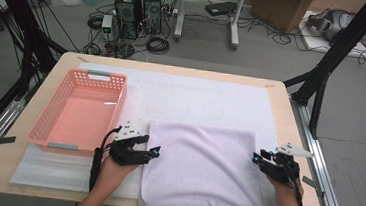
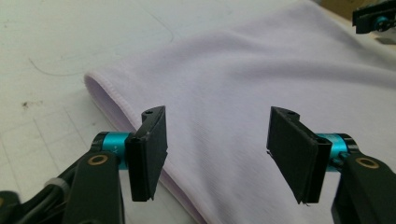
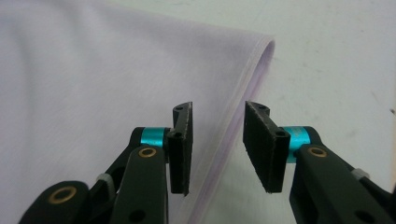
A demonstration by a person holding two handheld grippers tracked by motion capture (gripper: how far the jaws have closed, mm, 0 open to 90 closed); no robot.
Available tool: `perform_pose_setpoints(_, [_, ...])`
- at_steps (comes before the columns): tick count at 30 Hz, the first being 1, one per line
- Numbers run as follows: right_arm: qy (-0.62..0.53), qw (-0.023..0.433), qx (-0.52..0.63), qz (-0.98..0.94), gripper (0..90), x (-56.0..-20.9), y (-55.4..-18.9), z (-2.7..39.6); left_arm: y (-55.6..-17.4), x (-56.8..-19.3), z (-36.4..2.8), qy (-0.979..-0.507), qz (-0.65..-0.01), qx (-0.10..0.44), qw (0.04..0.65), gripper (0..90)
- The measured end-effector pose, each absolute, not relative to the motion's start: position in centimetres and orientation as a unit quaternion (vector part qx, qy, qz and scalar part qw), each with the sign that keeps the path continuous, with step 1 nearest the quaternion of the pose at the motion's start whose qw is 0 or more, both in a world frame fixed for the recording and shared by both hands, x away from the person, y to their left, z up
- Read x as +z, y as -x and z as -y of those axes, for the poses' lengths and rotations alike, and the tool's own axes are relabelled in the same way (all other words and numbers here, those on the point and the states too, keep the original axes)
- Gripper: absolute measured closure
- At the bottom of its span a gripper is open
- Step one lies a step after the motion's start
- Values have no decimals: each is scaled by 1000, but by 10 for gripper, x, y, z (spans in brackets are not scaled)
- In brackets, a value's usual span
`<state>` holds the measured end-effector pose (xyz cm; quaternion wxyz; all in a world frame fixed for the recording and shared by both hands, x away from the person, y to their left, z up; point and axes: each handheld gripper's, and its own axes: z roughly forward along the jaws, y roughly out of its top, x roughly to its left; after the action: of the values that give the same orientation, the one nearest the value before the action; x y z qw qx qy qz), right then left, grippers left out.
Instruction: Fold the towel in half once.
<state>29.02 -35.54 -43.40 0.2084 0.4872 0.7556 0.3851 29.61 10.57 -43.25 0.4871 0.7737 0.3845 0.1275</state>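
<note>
A pale lilac towel (image 1: 200, 170), folded, lies flat on the white mat near the table's front edge. My left gripper (image 1: 155, 152) hovers at the towel's left edge with its jaws apart and nothing pinched; in the left gripper view its gripper (image 2: 217, 154) stands just over the lilac towel (image 2: 243, 79). My right gripper (image 1: 256, 157) sits at the towel's right edge, jaws parted. In the right gripper view that gripper (image 3: 217, 147) straddles the hem of the towel (image 3: 93, 79) without pressing it.
A pink plastic basket (image 1: 49, 121) stands to the left of the towel, close behind my left hand. The white mat (image 1: 196, 96) covers the wooden table (image 1: 293, 138). Cables, computers and boxes lie on the floor beyond.
</note>
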Motion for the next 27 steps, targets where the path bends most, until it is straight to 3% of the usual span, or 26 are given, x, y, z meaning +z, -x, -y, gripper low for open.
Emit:
perform_pose_setpoints(4, [-514, 217, 365, -745, 707, -443, -317, 349, -313, -437, -103, -765, -404, 142, 482, 381])
perform_pose_setpoints(5, [-517, 213, 361, -746, 827, -445, -322, 349, -316, -438, -103, -764, -407, 146, 479, 377])
perform_pose_setpoints(8, [-519, 240, 343, -745, 870, -446, -328, 352, -323, -440, -102, -765, -419, 150, 465, 376])
perform_pose_setpoints(10, [-534, 239, 339, -737, 844, -447, -328, 356, -328, -442, -101, -765, -429, 154, 456, 376])
perform_pose_setpoints(12, [-542, 238, 349, -726, 708, -446, -327, 358, -332, -442, -101, -764, -440, 164, 443, 368])
perform_pose_setpoints(14, [-543, 225, 374, -718, 635, -444, -325, 361, -337, -443, -100, -759, -451, 172, 437, 367])
perform_pose_setpoints(18, [-533, 192, 372, -736, 566, -444, -327, 358, -345, -446, -98, -761, -468, 166, 417, 374])
perform_pose_setpoints(21, [-513, 191, 360, -755, 538, -447, -326, 352, -348, -449, -95, -768, -468, 167, 403, 397])
perform_pose_setpoints(25, [-509, 193, 354, -761, 594, -447, -325, 350, -347, -449, -94, -777, -455, 179, 397, 516])
perform_pose_setpoints(27, [-508, 191, 355, -761, 634, -447, -325, 350, -347, -450, -94, -784, -437, 160, 411, 690])
